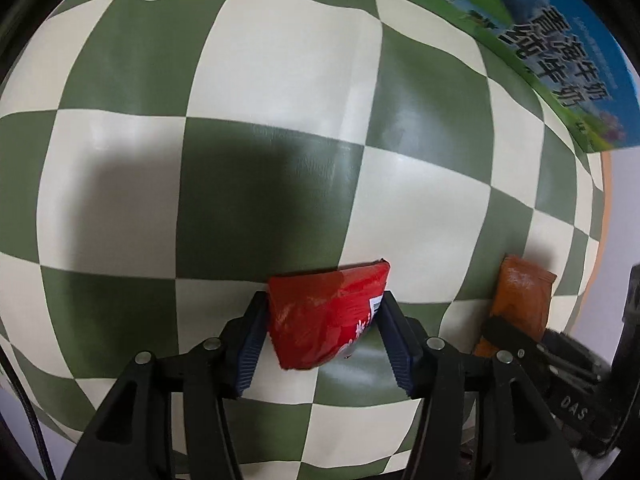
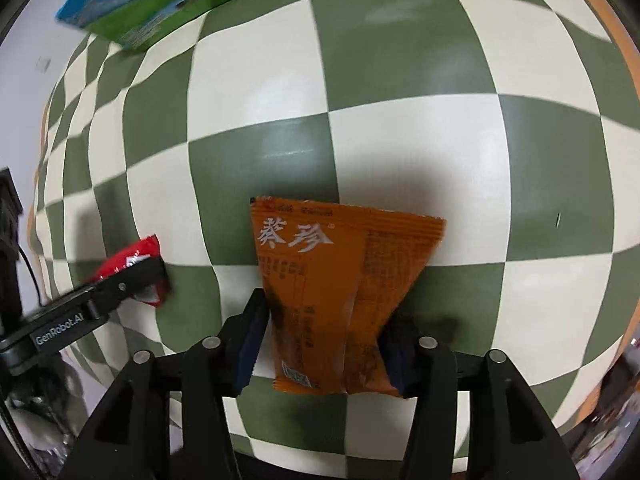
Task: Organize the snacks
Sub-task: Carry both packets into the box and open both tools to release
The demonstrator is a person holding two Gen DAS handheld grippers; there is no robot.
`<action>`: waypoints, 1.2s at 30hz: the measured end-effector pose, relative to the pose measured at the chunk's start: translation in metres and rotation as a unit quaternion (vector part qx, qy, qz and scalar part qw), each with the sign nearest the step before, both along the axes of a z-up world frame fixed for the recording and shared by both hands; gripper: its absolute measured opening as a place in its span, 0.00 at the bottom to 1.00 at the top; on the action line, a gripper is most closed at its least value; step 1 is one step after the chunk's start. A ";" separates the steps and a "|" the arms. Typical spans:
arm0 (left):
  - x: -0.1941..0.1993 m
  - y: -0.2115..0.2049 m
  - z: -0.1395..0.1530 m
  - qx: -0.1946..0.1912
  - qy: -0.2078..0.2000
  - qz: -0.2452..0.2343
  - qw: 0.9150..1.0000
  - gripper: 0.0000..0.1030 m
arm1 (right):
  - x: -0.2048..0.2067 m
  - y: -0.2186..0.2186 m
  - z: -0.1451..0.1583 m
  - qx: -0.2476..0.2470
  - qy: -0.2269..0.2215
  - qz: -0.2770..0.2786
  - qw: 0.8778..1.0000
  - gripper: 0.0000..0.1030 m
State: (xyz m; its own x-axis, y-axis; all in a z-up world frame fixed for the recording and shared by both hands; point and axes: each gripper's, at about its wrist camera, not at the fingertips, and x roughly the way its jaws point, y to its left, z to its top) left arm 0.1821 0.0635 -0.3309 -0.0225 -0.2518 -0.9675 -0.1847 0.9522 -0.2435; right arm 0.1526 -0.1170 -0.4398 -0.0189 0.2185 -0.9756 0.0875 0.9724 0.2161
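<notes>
Gripping glossy, crinkled packets, both my tools point down at a smooth green-and-cream checkered tabletop (image 1: 280,80). My left gripper (image 1: 326,332) has its ribbed dark fingers (image 1: 250,350) pressed on the sides of a red foil snack packet (image 1: 328,316), puffy and pillow-shaped. My right gripper (image 2: 324,344) clamps an orange snack packet (image 2: 328,292), flat with a crimped top seam and white characters, which only the right wrist view shows in full. A printed blue-and-green carton (image 1: 560,52) sits at the tabletop's far edge. Each packet lies squarely between its fingers, its top end sticking out past the tips.
</notes>
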 end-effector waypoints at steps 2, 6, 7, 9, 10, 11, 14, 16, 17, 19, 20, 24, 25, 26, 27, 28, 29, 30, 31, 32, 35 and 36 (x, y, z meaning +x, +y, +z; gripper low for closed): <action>0.000 -0.003 0.000 0.011 -0.006 -0.007 1.000 0.50 | 0.002 -0.003 -0.003 -0.004 -0.002 -0.002 1.000 0.59; 0.006 -0.009 0.005 0.029 -0.023 -0.014 0.999 0.47 | -0.009 0.013 -0.004 -0.022 -0.009 -0.002 1.000 0.53; 0.012 -0.022 0.010 0.032 -0.026 -0.015 0.999 0.47 | -0.010 0.023 -0.007 -0.025 -0.011 -0.001 1.000 0.52; 0.011 -0.025 0.015 0.040 -0.034 -0.020 0.998 0.46 | -0.013 0.027 -0.003 -0.030 -0.016 0.004 0.999 0.50; 0.010 -0.027 0.019 0.046 -0.040 -0.024 0.998 0.46 | -0.018 0.032 -0.002 -0.031 -0.019 0.008 0.999 0.49; 0.009 -0.029 0.022 0.049 -0.044 -0.027 0.997 0.46 | -0.019 0.030 0.001 -0.031 -0.022 0.012 0.999 0.48; 0.010 -0.037 0.038 0.064 -0.065 -0.039 0.995 0.46 | -0.026 0.033 0.017 -0.023 -0.034 0.017 0.999 0.46; -0.004 -0.040 0.056 0.074 -0.087 -0.051 0.992 0.46 | -0.033 0.035 0.029 -0.018 -0.045 0.018 0.999 0.45; -0.005 -0.043 0.063 0.077 -0.094 -0.057 0.991 0.46 | -0.034 0.034 0.035 -0.016 -0.053 0.019 0.998 0.45; -0.005 -0.051 0.078 0.075 -0.110 -0.063 0.989 0.46 | -0.024 0.027 0.053 -0.011 -0.067 0.021 0.997 0.45; -0.005 -0.053 0.085 0.072 -0.116 -0.065 0.989 0.46 | -0.024 0.006 0.065 -0.005 -0.076 0.023 0.997 0.45; 0.004 -0.065 0.126 0.047 -0.146 -0.071 0.986 0.46 | -0.011 -0.005 0.115 0.023 -0.109 0.022 0.994 0.45; 0.008 -0.069 0.140 0.041 -0.158 -0.072 0.984 0.46 | 0.004 -0.015 0.117 0.028 -0.115 0.022 0.993 0.45; 0.015 -0.063 0.151 0.034 -0.167 -0.074 0.983 0.46 | 0.010 -0.020 0.134 0.033 -0.126 0.023 0.991 0.45; 0.026 -0.060 0.160 0.027 -0.176 -0.077 0.981 0.46 | 0.026 -0.026 0.140 0.039 -0.137 0.021 0.990 0.45; 0.033 -0.061 0.171 0.019 -0.187 -0.078 0.979 0.46 | 0.034 -0.028 0.150 0.047 -0.148 0.018 0.988 0.45; 0.043 -0.061 0.182 0.010 -0.195 -0.078 0.978 0.46 | 0.051 -0.011 0.156 0.052 -0.161 0.014 0.985 0.45; 0.057 -0.059 0.195 0.001 -0.201 -0.081 0.976 0.46 | 0.060 -0.012 0.167 0.056 -0.172 0.012 0.984 0.45; 0.066 -0.059 0.200 -0.004 -0.208 -0.081 0.975 0.46 | 0.070 -0.017 0.181 0.060 -0.185 0.010 0.981 0.45; 0.077 -0.062 0.205 -0.006 -0.214 -0.082 0.973 0.46 | 0.082 -0.009 0.185 0.061 -0.192 0.008 0.979 0.45; 0.113 -0.073 0.224 -0.015 -0.225 -0.092 0.970 0.46 | 0.120 -0.024 0.214 0.052 -0.220 0.004 0.974 0.45; 0.126 -0.076 0.228 -0.014 -0.228 -0.098 0.969 0.46 | 0.136 -0.030 0.222 0.039 -0.230 0.004 0.972 0.45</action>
State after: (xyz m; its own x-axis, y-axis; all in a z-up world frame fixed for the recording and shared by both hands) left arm 0.3085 -0.0123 -0.1029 0.3551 -0.3116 -0.8814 0.1318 0.9501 -0.2828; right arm 0.2883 -0.1467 -0.2177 0.4146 0.2929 -0.8616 -0.0427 0.9520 0.3031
